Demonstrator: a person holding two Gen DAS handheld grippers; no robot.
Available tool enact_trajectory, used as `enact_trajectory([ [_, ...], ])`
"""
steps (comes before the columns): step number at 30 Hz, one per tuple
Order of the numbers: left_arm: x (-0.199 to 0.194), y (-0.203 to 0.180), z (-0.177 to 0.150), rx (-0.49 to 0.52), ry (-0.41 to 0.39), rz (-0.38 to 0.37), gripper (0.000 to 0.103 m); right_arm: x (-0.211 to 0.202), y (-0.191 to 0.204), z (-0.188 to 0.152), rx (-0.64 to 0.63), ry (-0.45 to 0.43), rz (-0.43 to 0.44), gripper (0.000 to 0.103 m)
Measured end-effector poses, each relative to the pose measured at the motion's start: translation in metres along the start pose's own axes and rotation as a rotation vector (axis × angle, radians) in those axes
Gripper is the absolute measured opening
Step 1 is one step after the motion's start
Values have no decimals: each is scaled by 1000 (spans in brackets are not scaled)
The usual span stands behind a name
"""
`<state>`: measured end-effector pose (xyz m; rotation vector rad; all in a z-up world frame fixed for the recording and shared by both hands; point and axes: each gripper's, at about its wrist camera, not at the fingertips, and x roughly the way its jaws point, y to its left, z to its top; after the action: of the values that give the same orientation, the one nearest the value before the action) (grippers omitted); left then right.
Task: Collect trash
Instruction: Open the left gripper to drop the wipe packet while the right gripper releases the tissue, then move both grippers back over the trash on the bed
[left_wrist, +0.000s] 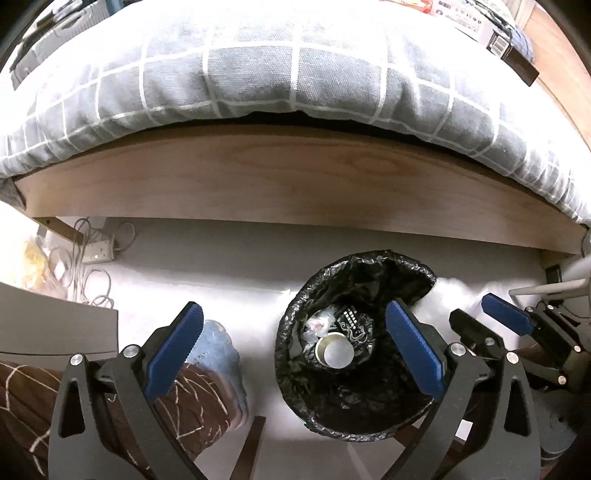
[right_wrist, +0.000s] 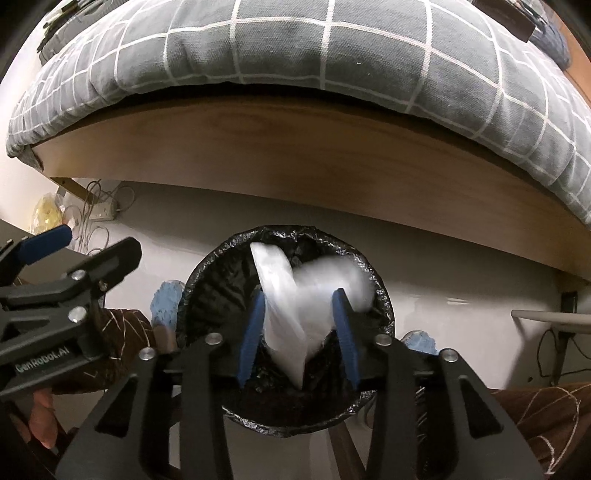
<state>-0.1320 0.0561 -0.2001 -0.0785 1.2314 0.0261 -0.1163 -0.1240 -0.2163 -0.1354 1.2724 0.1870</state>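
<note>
A round bin lined with a black bag (left_wrist: 354, 406) stands on the pale floor by the bed; it also shows in the right wrist view (right_wrist: 207, 295). Inside lie a silver can (left_wrist: 334, 350), crumpled clear wrap and a dark printed wrapper. My left gripper (left_wrist: 295, 321) is open and empty above the bin's left rim. My right gripper (right_wrist: 299, 306) hangs over the bin with its jaws apart; a blurred white plastic bag (right_wrist: 291, 295) is loose between them, over the bin mouth. The right gripper also shows in the left wrist view (left_wrist: 476, 314).
A bed with a grey checked duvet (left_wrist: 258, 74) and wooden frame (left_wrist: 295, 184) runs across the back. A power strip with tangled cables (left_wrist: 92, 254) lies at the left. The person's blue slippers (left_wrist: 218, 347) and brown trousers flank the bin. A grey board edge (left_wrist: 55, 325) is at the left.
</note>
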Motion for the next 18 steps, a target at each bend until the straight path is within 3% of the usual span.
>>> enact_trajectory([
  [11,-8,0,1,5,-4,0,97,-6,2,-1,-4,-25,-11,69],
  [15,-19,-1,3,12,-20,-6,97,-21,-6,0,19,-73,-40,85],
  [18,-33,-2,9,5,-51,-16,97,-37,-14,3,28,-129,-77,92],
])
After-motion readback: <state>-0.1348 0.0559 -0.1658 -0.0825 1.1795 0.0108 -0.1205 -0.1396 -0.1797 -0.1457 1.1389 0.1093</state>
